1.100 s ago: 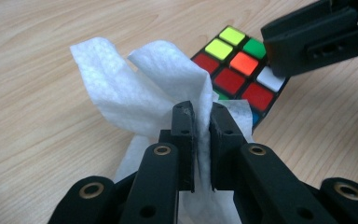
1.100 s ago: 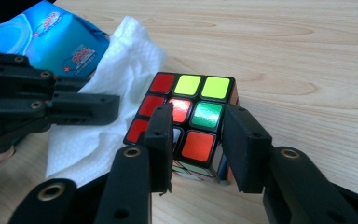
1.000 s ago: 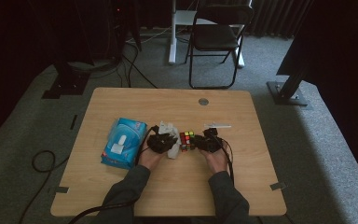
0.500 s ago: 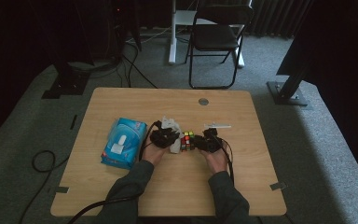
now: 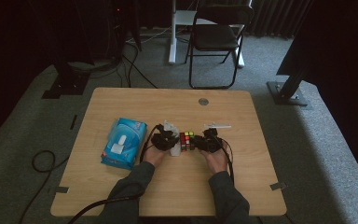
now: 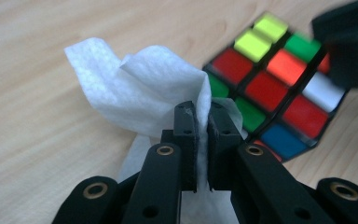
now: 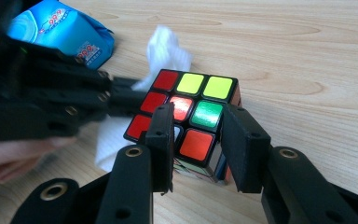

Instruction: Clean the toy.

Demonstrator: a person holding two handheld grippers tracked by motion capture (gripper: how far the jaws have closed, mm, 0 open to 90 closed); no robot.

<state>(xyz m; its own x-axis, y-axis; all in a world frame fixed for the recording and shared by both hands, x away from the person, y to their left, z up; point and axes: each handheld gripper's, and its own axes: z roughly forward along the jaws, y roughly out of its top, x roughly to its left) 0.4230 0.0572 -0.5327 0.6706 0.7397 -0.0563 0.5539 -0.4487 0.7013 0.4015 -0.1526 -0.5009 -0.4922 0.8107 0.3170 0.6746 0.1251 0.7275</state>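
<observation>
High view: you are at the wiping step. The cube (image 5: 187, 140) sits mid-table (image 5: 270, 154) between the left claw (image 5: 168, 140) and right claw (image 5: 204, 143), with the wipe pack (image 5: 123, 142) well to the left.

Left claw view: the jaws are pinching the white wipe (image 6: 142, 91) (folded, bunched), touching the cube's near face.

Right claw view: the jaws clamp the cube (image 7: 191, 116) by its sides. Next, rub the wipe across a face while the cube is held steady.

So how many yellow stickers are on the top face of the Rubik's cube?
2, side by side along the far edge of the Rubik's cube top face, middle and right squares in the right gripper view. Other faces are mostly hidden.
</observation>
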